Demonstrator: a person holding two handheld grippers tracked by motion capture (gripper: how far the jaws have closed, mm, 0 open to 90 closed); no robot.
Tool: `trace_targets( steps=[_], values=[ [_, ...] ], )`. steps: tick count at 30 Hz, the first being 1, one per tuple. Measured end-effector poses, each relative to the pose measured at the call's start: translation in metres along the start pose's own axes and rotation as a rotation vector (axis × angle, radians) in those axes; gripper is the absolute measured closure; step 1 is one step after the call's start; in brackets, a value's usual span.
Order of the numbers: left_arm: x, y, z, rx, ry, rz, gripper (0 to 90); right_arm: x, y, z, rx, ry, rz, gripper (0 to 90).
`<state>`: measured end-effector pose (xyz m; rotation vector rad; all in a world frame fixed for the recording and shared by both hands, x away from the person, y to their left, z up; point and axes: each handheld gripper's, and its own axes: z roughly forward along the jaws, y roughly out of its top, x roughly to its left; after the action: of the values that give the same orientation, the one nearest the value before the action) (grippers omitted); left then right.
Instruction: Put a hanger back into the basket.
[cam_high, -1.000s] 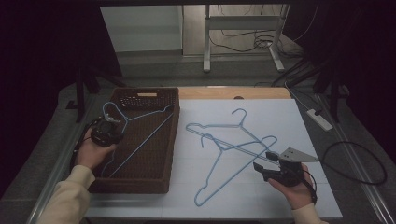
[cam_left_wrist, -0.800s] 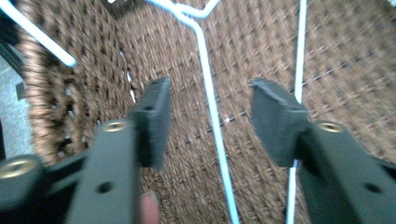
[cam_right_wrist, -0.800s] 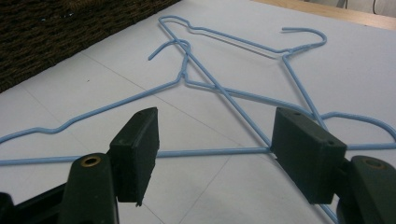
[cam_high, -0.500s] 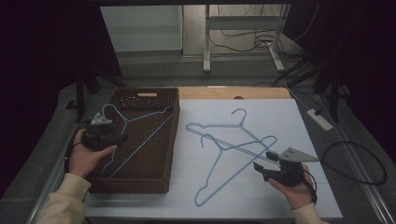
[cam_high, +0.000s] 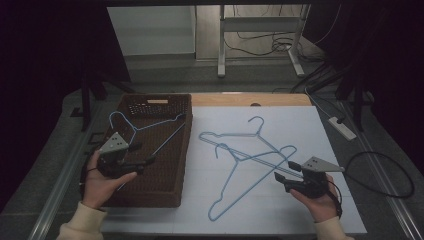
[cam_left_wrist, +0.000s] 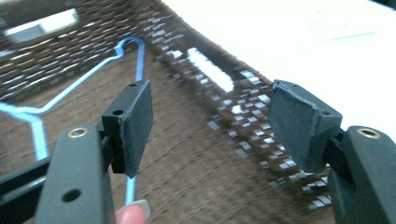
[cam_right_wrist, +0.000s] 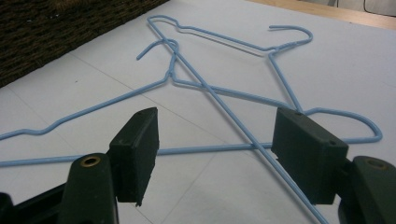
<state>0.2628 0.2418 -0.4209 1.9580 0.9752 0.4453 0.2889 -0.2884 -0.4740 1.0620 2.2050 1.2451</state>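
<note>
I am working with thin blue wire hangers, moving them from the white table sheet (cam_high: 320, 150) into the brown woven basket (cam_high: 165, 190). One hanger in the basket (cam_high: 142, 127) is lying across the weave with its hook toward the far left corner; my left gripper (cam_high: 145, 154) is hovering above the basket, its jaws having just been opening, and they are now standing wide with nothing between them, the blue wire passing behind the left pad (cam_left_wrist: 135, 121) in the left gripper view. Two crossed hangers (cam_high: 250, 155) are resting flat on the sheet, one over the other, well apart from the basket wall. My right gripper (cam_high: 284, 171) is sitting released at their near right end, pads spread and not pressing; in the right gripper view the crossing wires (cam_right_wrist: 254, 144) are lying between the jaws. I am judging these hangers to be light, stiff and springy, with a smooth coating that may be slipping under flat pads. I am advising a pinch on a straight run of wire near the shoulder bend, not on the hook, since the flat frame is likely swinging once lifted. The upper hanger may be dragging the lower one where they are overlapping.
</note>
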Motion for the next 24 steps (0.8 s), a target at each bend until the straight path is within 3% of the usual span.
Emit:
trace_targets(
  steps=[9,18,21,24],
  values=[
    [-0.024,-0.001,0.001,-0.064,-0.086,0.010,31.6,-0.004,-0.002,-0.004,0.007,-0.024,0.000,32.6],
    [-0.029,-0.007,0.008,-0.063,-0.093,0.003,31.4,-0.006,-0.002,-0.006,0.003,-0.011,-0.016,32.6],
    [-0.029,-0.010,0.008,-0.080,-0.100,-0.027,31.0,-0.008,-0.003,-0.009,-0.007,-0.004,-0.016,32.6],
    [-0.031,-0.011,0.006,-0.086,-0.092,-0.032,30.3,-0.009,-0.003,-0.010,-0.012,-0.002,-0.017,32.6]
  ],
)
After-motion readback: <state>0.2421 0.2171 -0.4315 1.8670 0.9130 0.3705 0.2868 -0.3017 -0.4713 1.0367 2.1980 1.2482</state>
